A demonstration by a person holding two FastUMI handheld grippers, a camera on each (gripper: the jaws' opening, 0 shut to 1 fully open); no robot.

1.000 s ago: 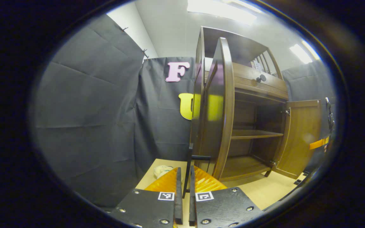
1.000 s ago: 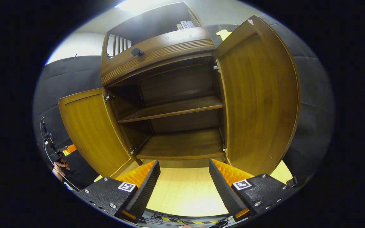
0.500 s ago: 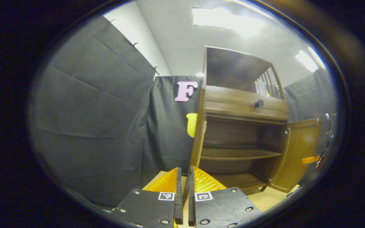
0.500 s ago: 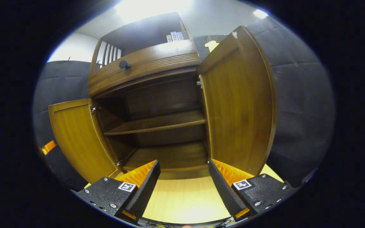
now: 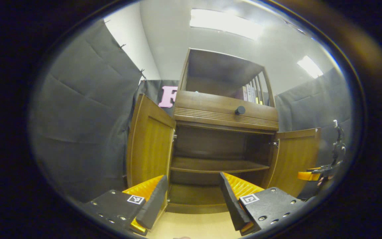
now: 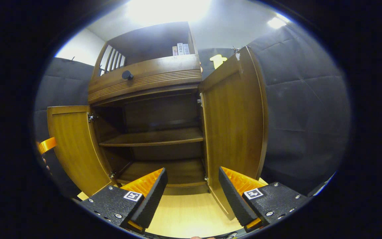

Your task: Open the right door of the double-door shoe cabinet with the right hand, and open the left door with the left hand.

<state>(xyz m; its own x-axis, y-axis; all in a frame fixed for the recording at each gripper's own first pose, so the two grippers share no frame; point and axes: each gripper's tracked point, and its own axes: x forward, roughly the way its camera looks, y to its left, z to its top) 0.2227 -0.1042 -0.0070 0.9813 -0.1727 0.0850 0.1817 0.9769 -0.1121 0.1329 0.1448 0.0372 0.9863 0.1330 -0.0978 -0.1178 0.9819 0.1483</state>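
The wooden shoe cabinet [image 5: 225,114] stands with both doors swung wide. In the left gripper view its left door [image 5: 149,146] and right door [image 5: 295,159] flank the dark inside shelf [image 5: 217,165]. My left gripper [image 5: 192,181] is open in front of the cabinet, apart from the left door, with nothing between its fingers. In the right gripper view the left door [image 6: 70,142] and right door [image 6: 234,122] stand open too. My right gripper [image 6: 192,174] is open and empty, close beside the right door's lower edge.
A drawer with a black knob [image 5: 240,110] sits above the doors, seen also as the knob [image 6: 127,75]. Books stand on the top shelf [image 6: 179,49]. Pale wooden floor [image 6: 191,215] lies before the cabinet. Black cloth walls close both sides.
My left gripper went from nearly shut at the left door's edge to open, and swung round to face the cabinet front. The left door now stands wide. My right gripper drew back slightly.
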